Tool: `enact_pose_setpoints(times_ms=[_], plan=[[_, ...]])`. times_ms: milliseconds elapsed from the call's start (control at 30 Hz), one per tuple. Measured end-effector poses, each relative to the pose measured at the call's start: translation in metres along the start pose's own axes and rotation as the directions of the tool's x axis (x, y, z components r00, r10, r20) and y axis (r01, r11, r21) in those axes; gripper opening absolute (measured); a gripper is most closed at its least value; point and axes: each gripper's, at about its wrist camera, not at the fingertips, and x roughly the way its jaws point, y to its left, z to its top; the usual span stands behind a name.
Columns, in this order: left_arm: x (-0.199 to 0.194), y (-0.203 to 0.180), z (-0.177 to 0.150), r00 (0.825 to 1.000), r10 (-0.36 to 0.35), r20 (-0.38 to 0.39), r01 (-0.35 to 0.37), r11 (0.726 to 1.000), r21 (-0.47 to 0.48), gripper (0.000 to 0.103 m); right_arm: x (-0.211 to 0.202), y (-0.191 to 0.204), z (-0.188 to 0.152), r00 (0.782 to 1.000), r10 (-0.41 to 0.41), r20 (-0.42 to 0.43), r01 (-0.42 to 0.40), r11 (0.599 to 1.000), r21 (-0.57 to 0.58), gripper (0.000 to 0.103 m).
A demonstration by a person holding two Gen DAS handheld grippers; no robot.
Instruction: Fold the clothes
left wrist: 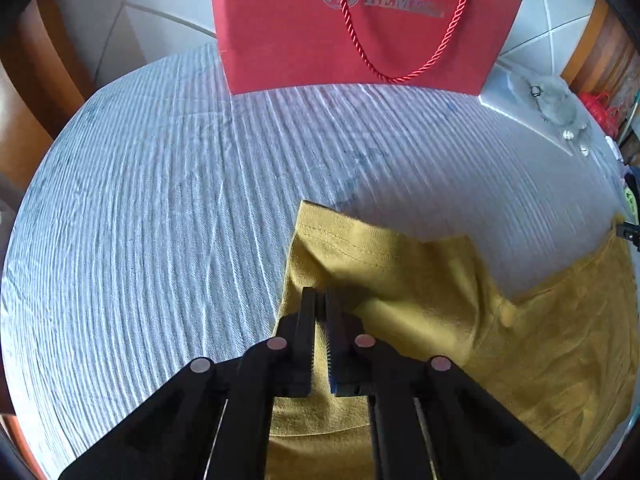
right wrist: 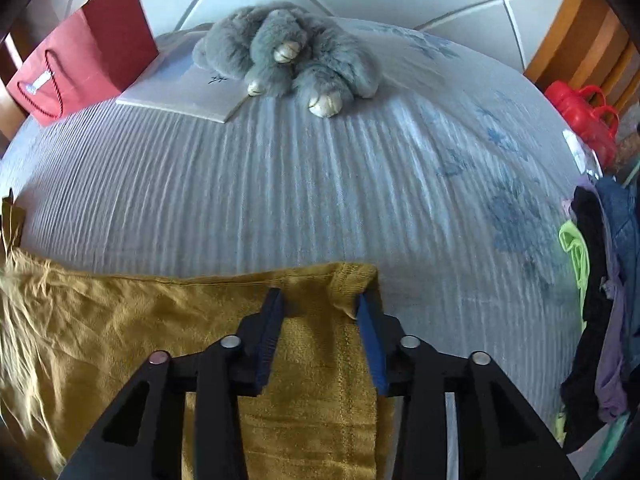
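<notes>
Left wrist view: the left tool (left wrist: pixel 320 300) points steeply down over a mustard-yellow garment (left wrist: pixel 400 280) lying on a bed covered by a ribbed pale blue bedspread (left wrist: pixel 160 200). Its jaws are pressed almost together, and whether any cloth is pinched between them cannot be told. A sleeve-like flap with a stitched hem runs away from the tool toward the far side of the bed, while the body of the garment spreads off to the right. A red paper bag (left wrist: pixel 320 32) with a rope handle stands at the far edge.

Right wrist view: the right tool (right wrist: pixel 320 304) also points down, its jaws standing apart on either side of the garment's (right wrist: pixel 120 320) hemmed corner, with fabric between them; the right jaw touches a raised fold. The garment's long axis runs leftward across the picture, its top edge level. Farther off lie a grey plush rabbit (right wrist: pixel 288 48) and, at right, a pile of clothes (right wrist: pixel 600 300).
</notes>
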Motion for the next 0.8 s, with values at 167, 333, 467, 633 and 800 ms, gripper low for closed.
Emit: enact_pose_setpoints(times_ms=[167, 333, 467, 633, 800], plan=[[-0.015, -0.002, 0.015, 0.995, 0.042, 0.088, -0.043, 0.999, 0.005, 0.002, -0.006, 0.012, 0.003, 0.996, -0.081, 0.035, 0.083, 0.994, -0.068, 0.008], [-0.015, 0.018, 0.029, 0.996, 0.07, 0.049, -0.066, 0.995, -0.077, 0.003, -0.008, -0.015, 0.016, 0.997, -0.036, 0.071, 0.029, 0.995, 0.091, 0.012], [-0.049, 0.016, -0.005, 0.996, 0.053, 0.076, -0.048, 0.996, -0.071, 0.021, -0.037, -0.001, -0.007, 0.994, -0.001, 0.106, -0.005, 0.998, 0.057, 0.025], [-0.099, 0.004, -0.089, 0.996, 0.031, 0.085, -0.025, 0.997, -0.072, 0.033, -0.072, 0.011, -0.073, 0.994, 0.036, 0.102, -0.042, 0.997, 0.063, 0.042], [-0.136, -0.008, -0.186, 0.999, -0.006, 0.054, 0.012, 0.994, -0.107, 0.034, -0.081, 0.01, -0.152, 0.995, 0.078, 0.068, -0.083, 0.993, 0.082, 0.042]])
